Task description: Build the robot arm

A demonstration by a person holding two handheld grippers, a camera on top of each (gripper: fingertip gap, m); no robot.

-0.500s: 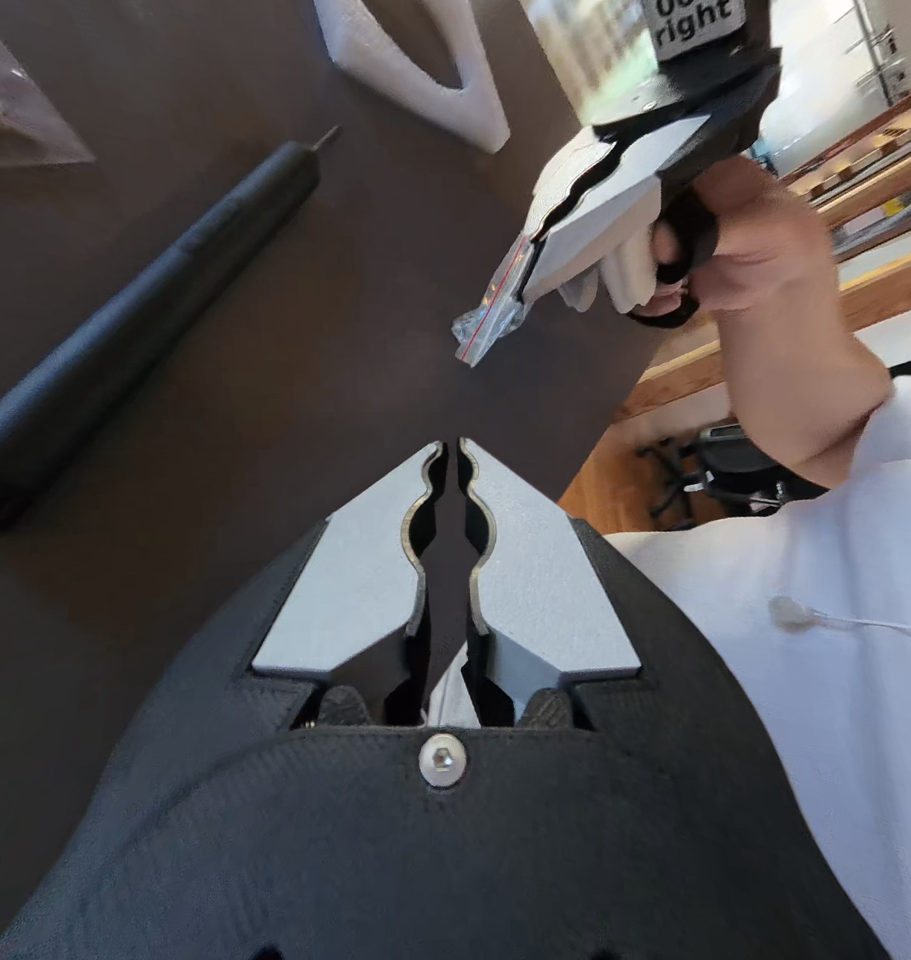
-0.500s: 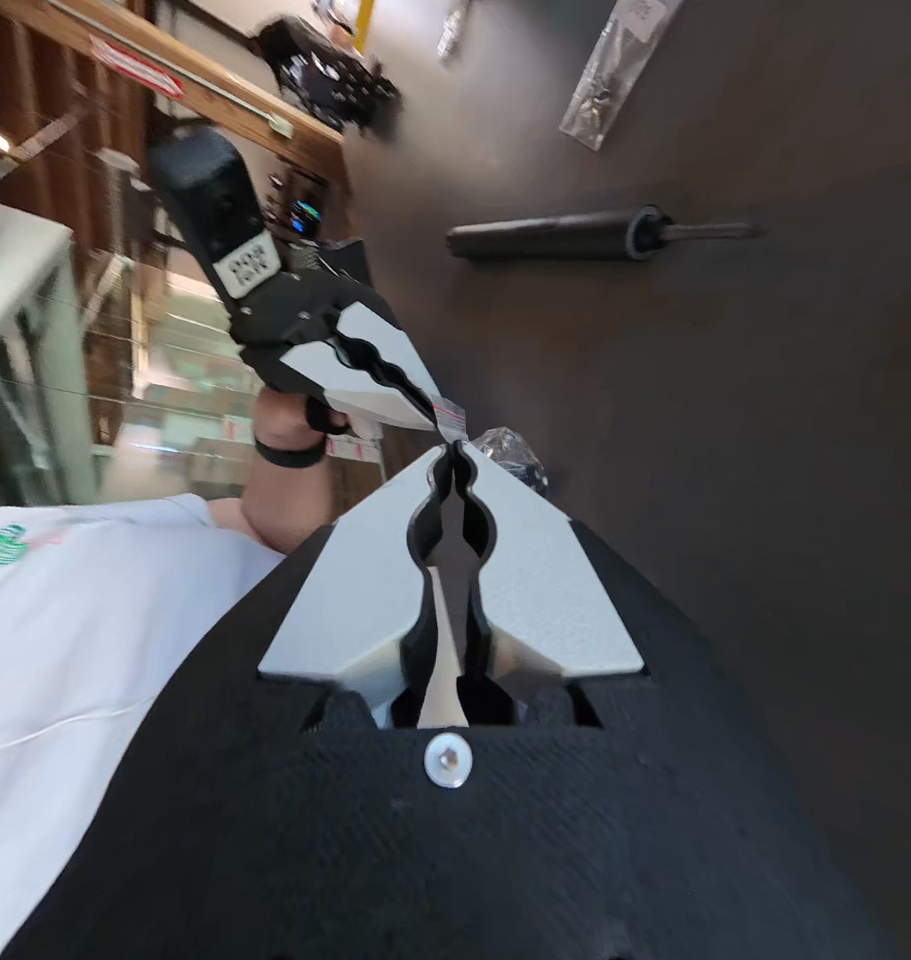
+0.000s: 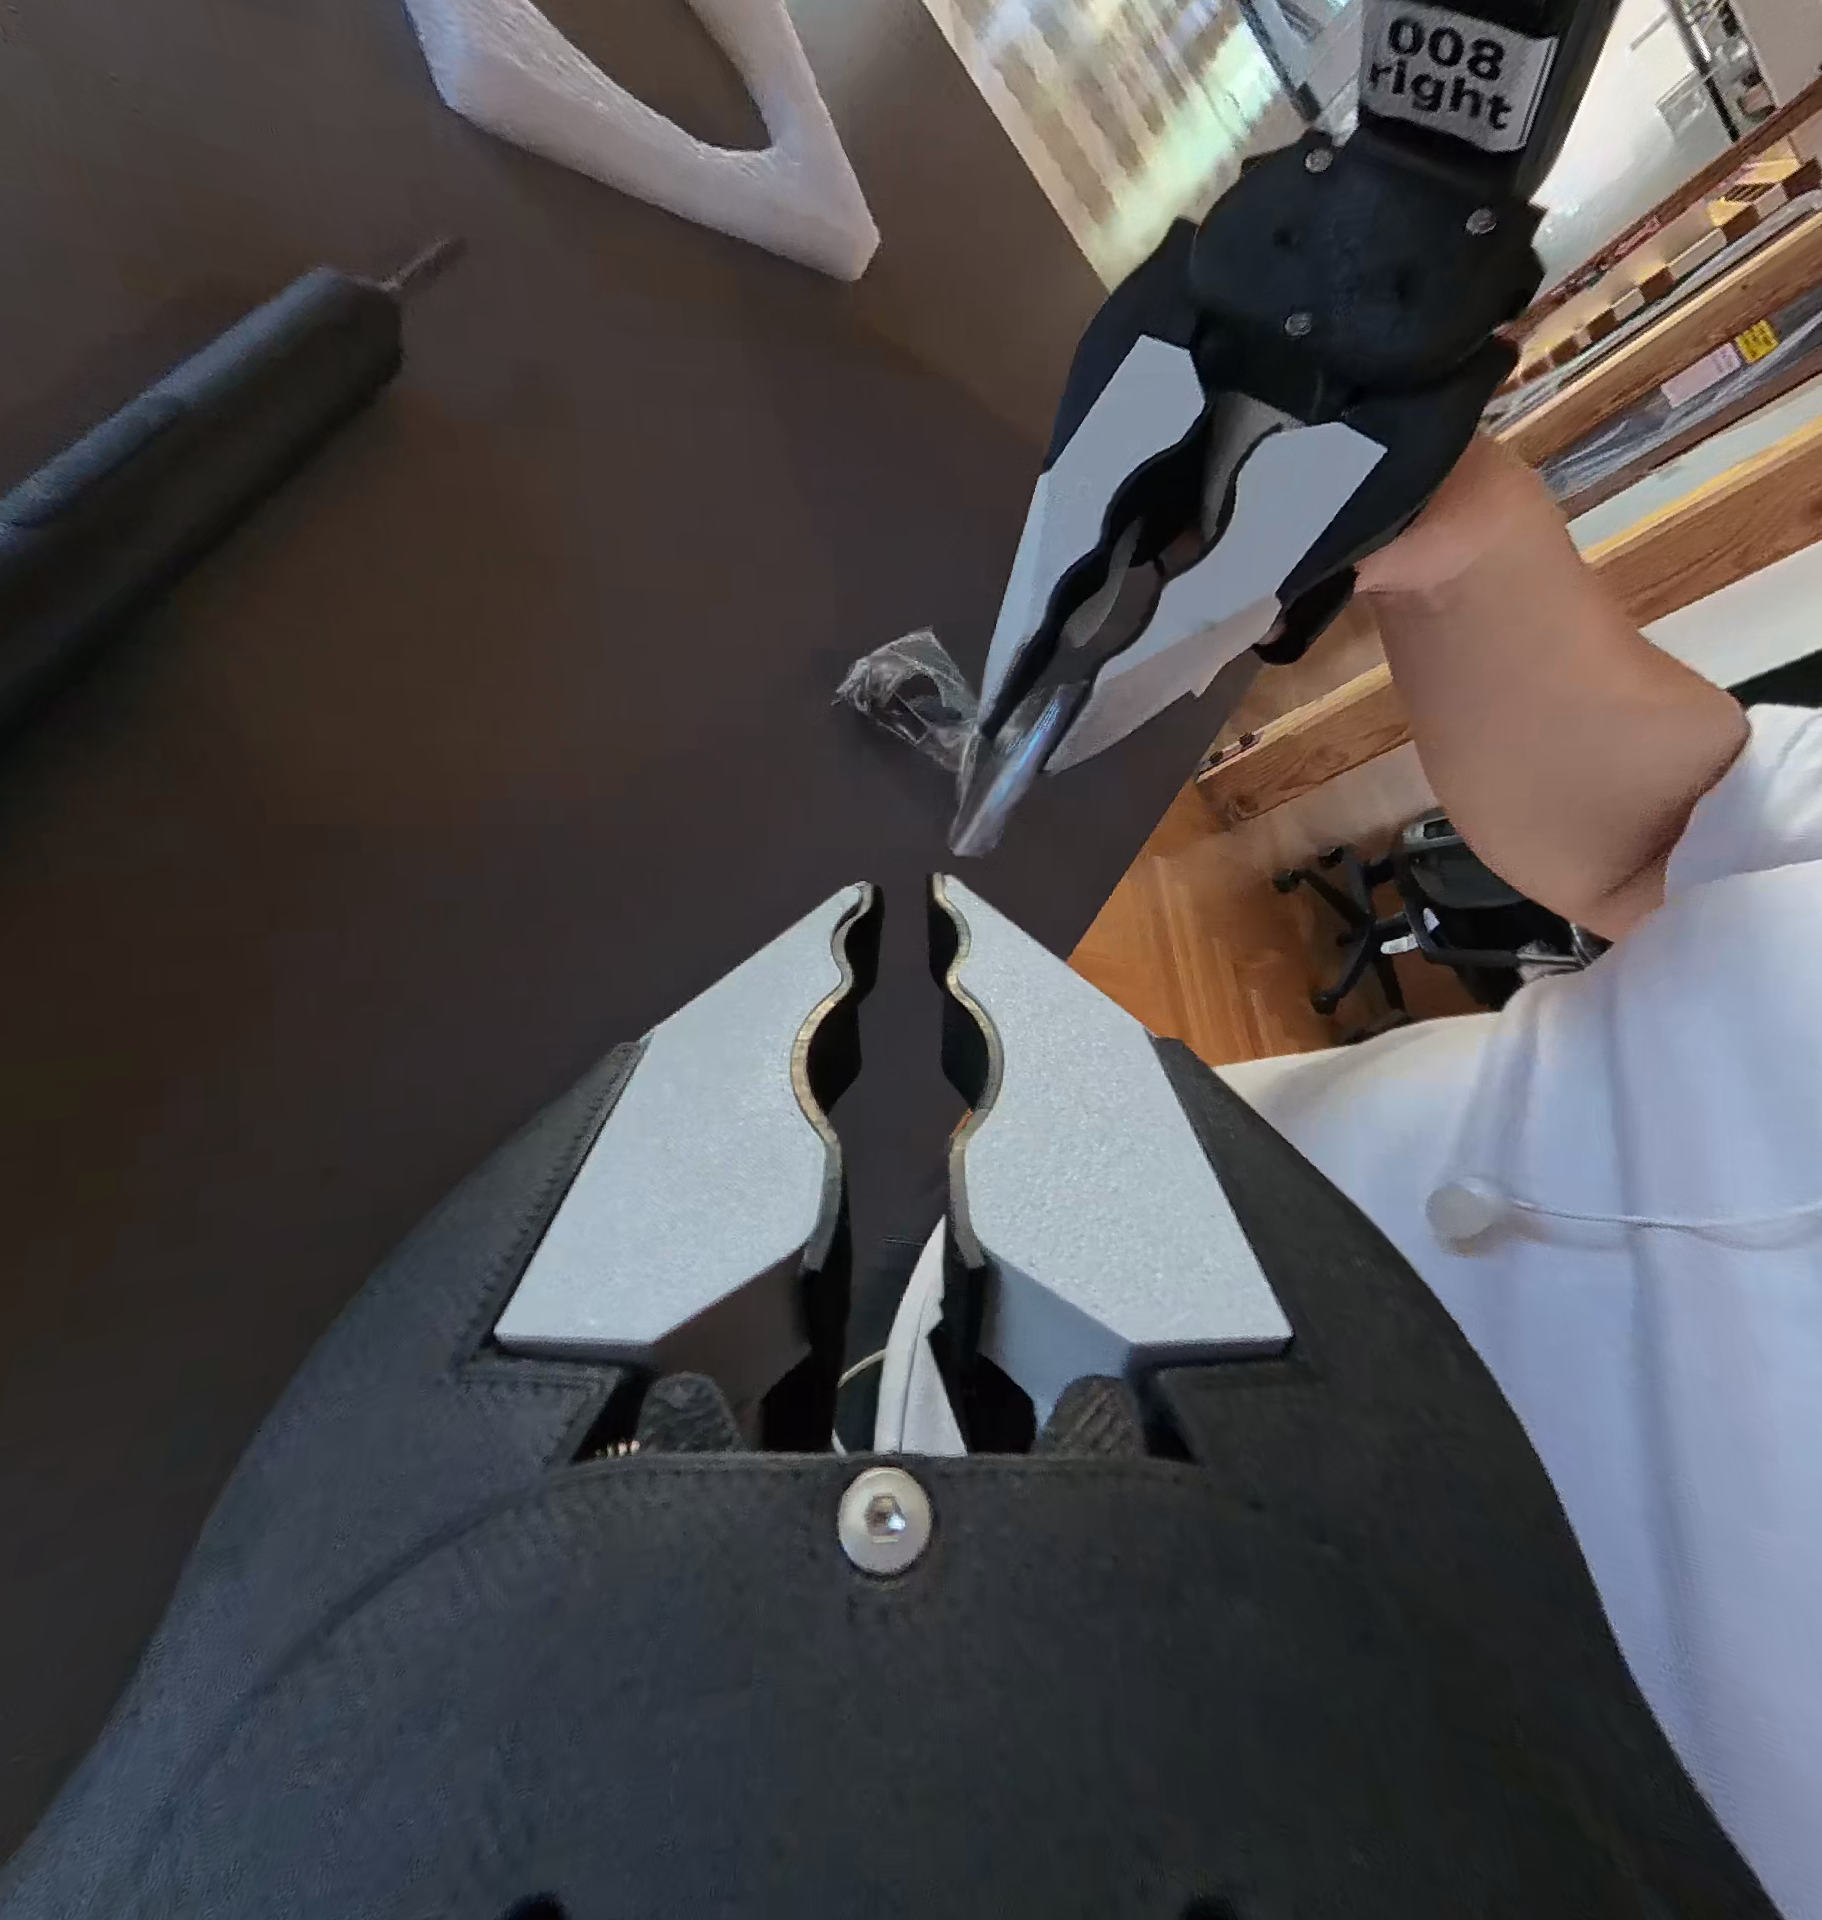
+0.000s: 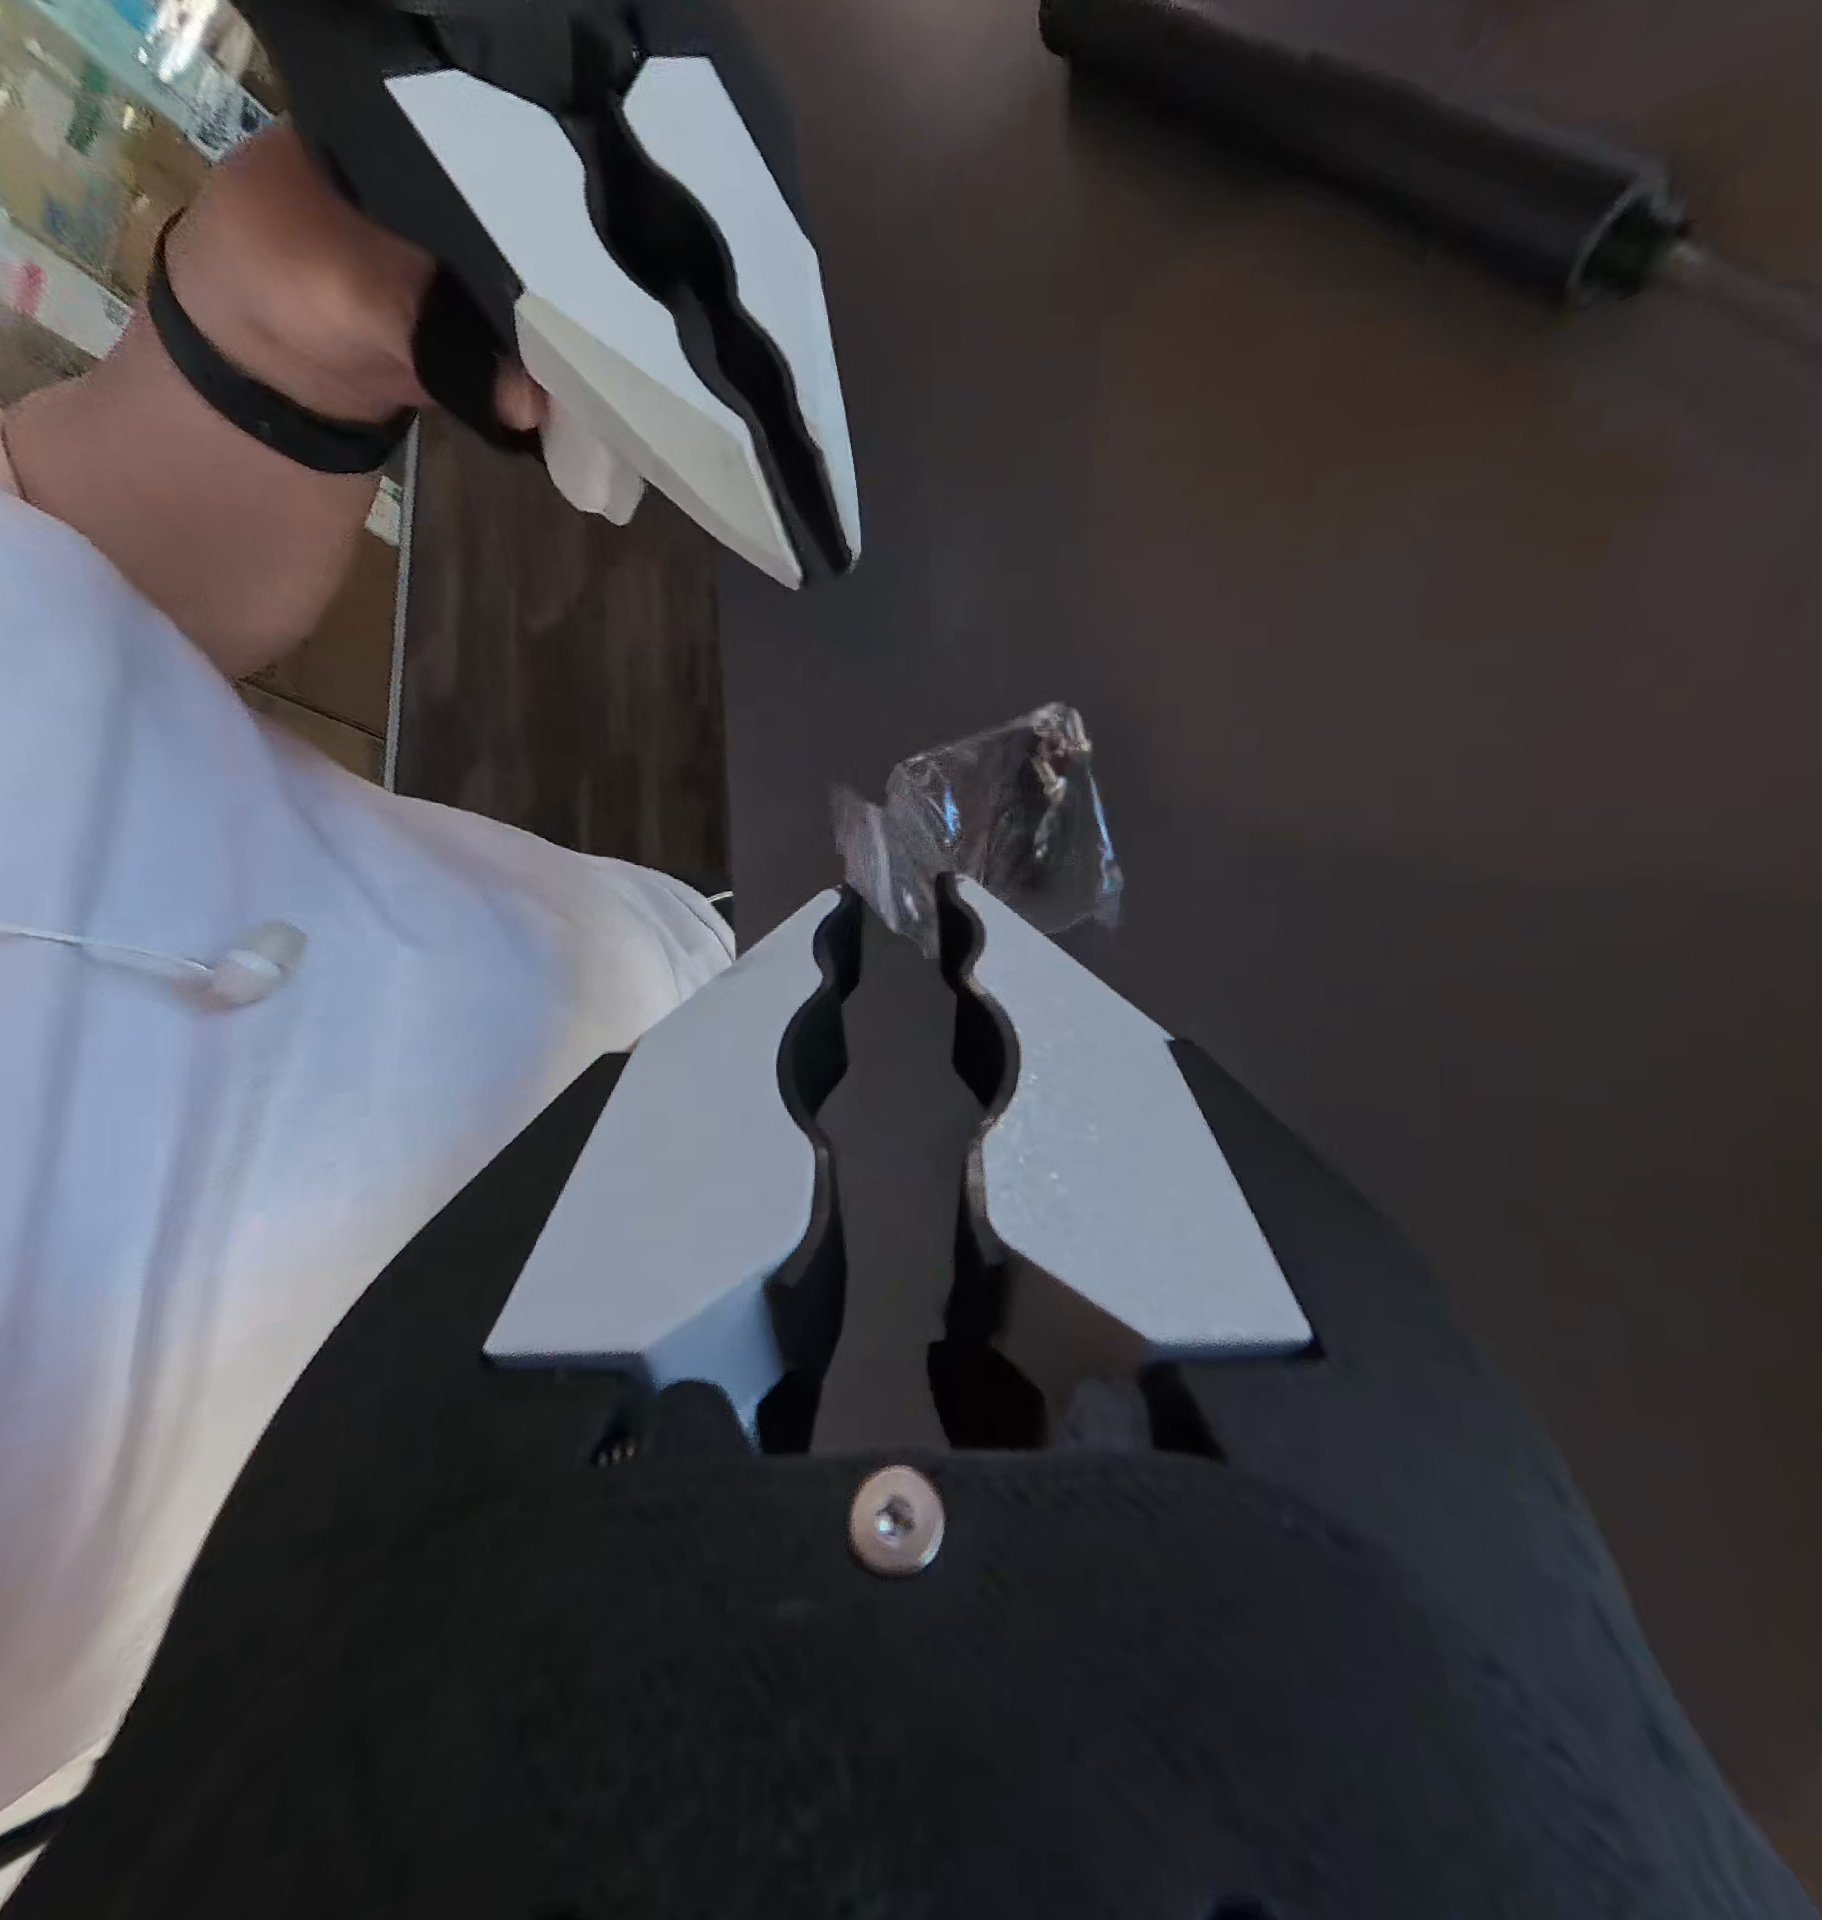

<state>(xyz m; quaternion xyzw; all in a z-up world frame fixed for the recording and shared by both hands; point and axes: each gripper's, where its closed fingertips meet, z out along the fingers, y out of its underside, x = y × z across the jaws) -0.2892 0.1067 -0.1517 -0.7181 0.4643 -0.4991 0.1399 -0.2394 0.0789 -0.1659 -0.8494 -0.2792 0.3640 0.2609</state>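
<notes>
My jaws stand slightly apart on both sides: the left gripper (image 3: 902, 891) is empty, and the right gripper (image 4: 894, 889) has a small clear bag (image 4: 1000, 821) at its tips, grip uncertain, above the dark table (image 4: 1406, 727). A black tool (image 3: 159, 478) lies well apart.

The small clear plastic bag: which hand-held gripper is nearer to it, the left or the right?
Right. The right hand-held gripper has the small clear plastic bag at its fingertips, its jaws a little apart. The left hand-held gripper points toward the bag, apart from it and empty.
</notes>
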